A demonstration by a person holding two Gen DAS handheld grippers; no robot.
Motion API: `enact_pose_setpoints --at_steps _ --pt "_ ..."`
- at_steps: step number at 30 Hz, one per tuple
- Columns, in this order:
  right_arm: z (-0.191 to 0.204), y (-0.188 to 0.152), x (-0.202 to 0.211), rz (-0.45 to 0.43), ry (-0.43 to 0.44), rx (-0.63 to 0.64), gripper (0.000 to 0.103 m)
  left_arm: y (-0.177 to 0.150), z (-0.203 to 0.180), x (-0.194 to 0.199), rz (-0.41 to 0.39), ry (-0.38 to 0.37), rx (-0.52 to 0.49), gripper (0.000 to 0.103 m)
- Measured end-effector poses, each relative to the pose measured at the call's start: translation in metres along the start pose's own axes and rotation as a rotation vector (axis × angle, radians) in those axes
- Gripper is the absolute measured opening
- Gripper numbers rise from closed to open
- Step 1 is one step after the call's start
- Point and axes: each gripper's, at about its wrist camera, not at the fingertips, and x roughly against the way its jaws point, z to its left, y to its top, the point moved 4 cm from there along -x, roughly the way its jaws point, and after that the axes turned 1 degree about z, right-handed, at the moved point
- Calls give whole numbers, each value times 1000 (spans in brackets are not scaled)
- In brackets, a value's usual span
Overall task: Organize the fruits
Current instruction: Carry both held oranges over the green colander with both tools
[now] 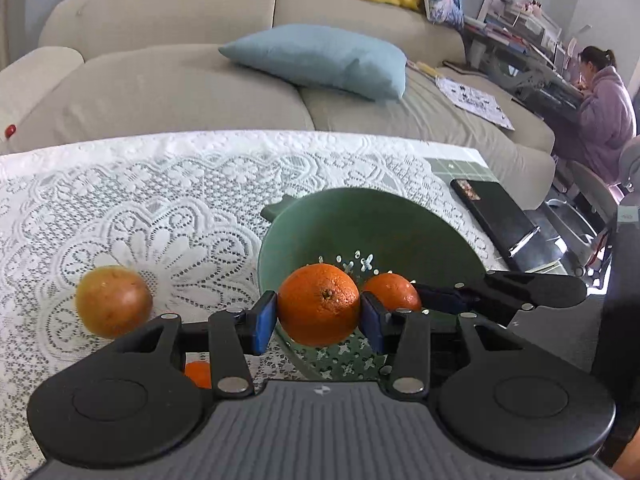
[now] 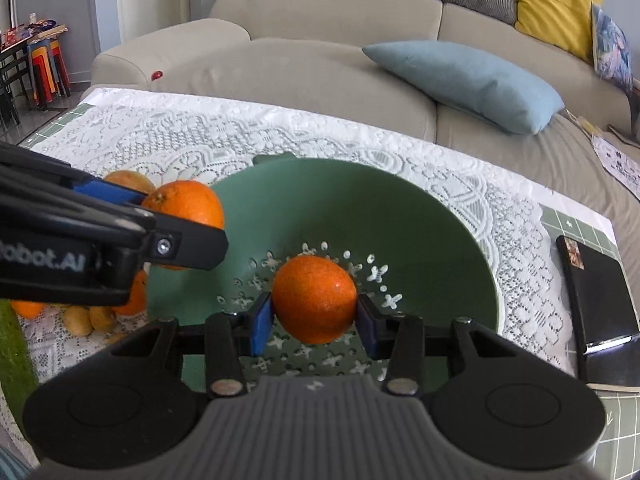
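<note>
A: Where did the green colander [image 2: 420, 216] sit against the two loads?

B: Straight ahead and below both. The right gripper [image 2: 315, 318] pinched its orange [image 2: 314, 298] between blue pads, over the perforated floor of the bowl, so that hand was the nearer one. The left gripper [image 1: 319, 318] clamped a larger orange [image 1: 319, 304] above the near rim, with a way inward to go.

A: Any long axis to mind?

B: None; both fruits were round, so only the drop point mattered. A yellowish fruit [image 1: 113, 300] lay on the lace cloth [image 1: 160, 200] left of the colander.

A: Anything readable?

B: On the left tool's housing, seen from the right wrist, white lettering [image 2: 44, 264] read something like "obot.AI", cut off and blurred, so I would not swear to it. The dark box [image 2: 600, 300] bore a small picture, no legible words.
</note>
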Motion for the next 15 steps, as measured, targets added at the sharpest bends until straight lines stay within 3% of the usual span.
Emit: enact_pose_setpoints --at_steps 15 --pt "0 0 -25 74 -5 3 42 -1 -7 -30 54 20 -63 51"
